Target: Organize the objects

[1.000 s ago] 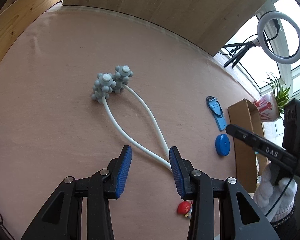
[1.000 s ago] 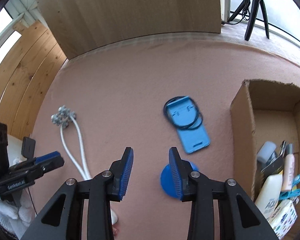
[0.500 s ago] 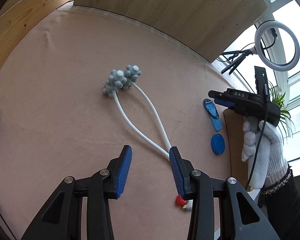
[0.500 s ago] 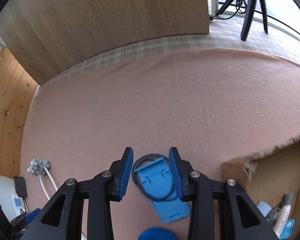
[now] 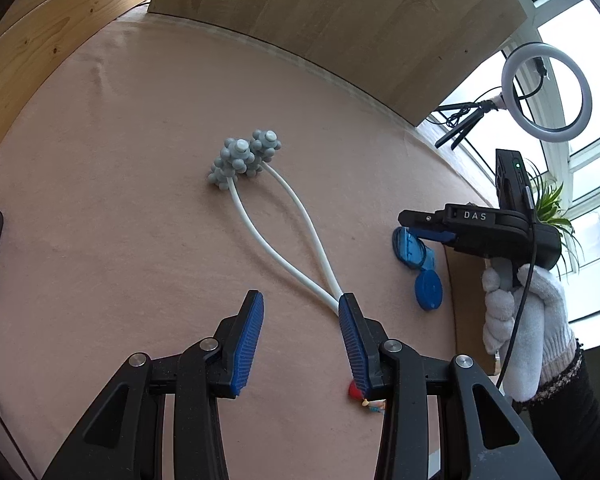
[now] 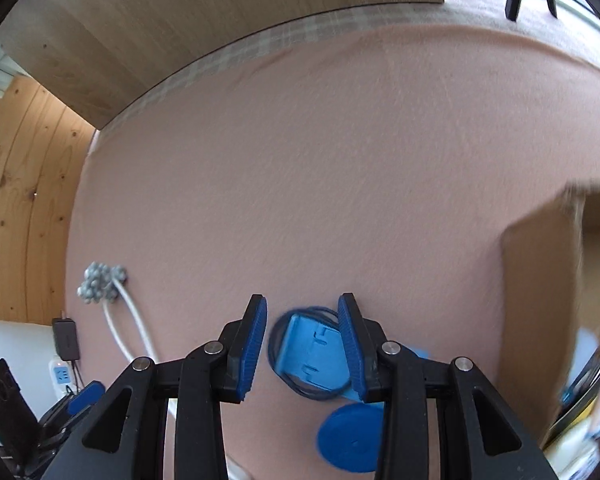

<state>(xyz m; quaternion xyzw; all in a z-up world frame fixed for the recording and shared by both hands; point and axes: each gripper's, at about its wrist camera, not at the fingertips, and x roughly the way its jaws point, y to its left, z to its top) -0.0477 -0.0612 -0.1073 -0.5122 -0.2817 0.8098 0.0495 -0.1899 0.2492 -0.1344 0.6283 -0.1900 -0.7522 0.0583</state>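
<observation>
Left wrist: left gripper [image 5: 300, 332] is hanging spread wide, empty, over the massager [image 5: 260, 184] on the pink cloth [image 5: 120, 160]; gloved hand [image 5: 524, 316] is gripping the right tool. Right wrist: right gripper [image 6: 302, 340] is gaping, straddling the blue stand [image 6: 314, 354], not pinching it; disc [image 6: 350, 438] and box [image 6: 540, 300] are sitting nearby.

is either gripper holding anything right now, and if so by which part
Nothing is held. The right gripper is open, its fingers either side of the blue plastic phone stand without closing on it. The left gripper is open over the pink cloth.
</observation>
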